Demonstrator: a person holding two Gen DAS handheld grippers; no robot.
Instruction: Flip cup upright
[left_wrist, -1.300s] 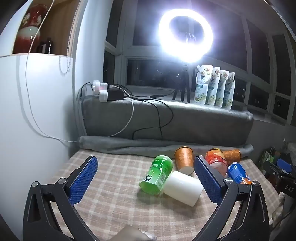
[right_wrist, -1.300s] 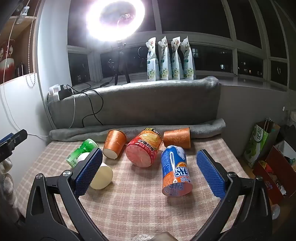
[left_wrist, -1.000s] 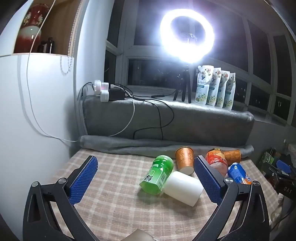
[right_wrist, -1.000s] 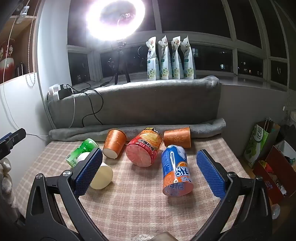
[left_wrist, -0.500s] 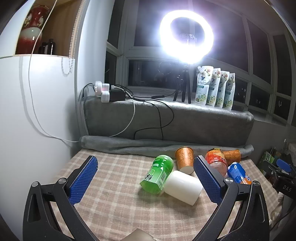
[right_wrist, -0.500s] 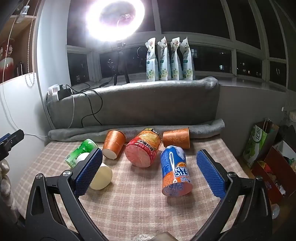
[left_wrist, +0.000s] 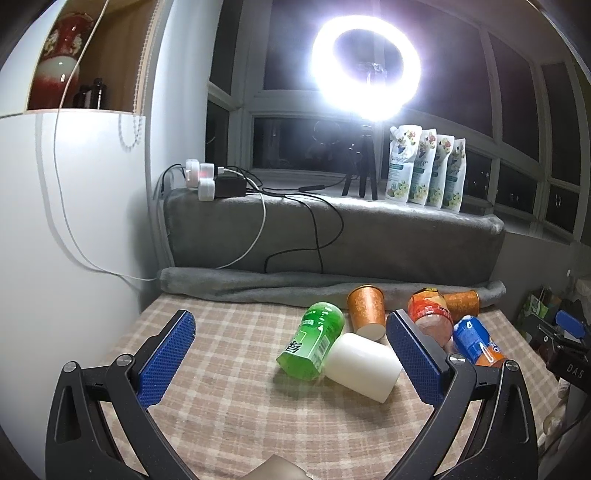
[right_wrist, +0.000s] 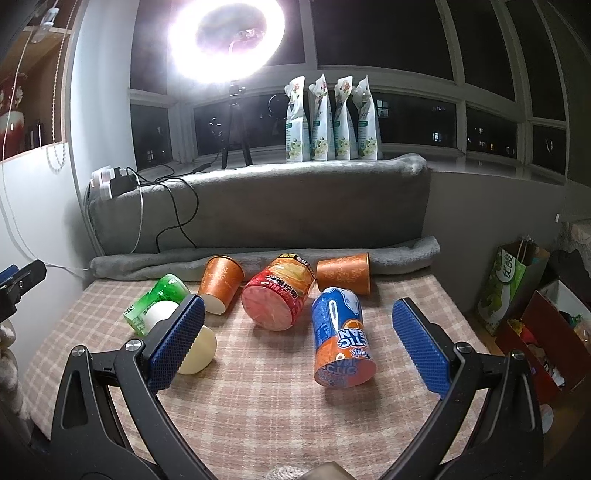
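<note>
Six containers are lying tipped on the checked tablecloth (right_wrist: 258, 387): green cup (right_wrist: 155, 301), white cup (left_wrist: 364, 360), two orange paper cups (right_wrist: 221, 284) (right_wrist: 343, 272), red noodle cup (right_wrist: 279, 301), blue-orange cup (right_wrist: 341, 345). Contents cannot be told. Left gripper (left_wrist: 291, 362) and right gripper (right_wrist: 299, 345) are being held wide apart, gripping nothing.
</note>
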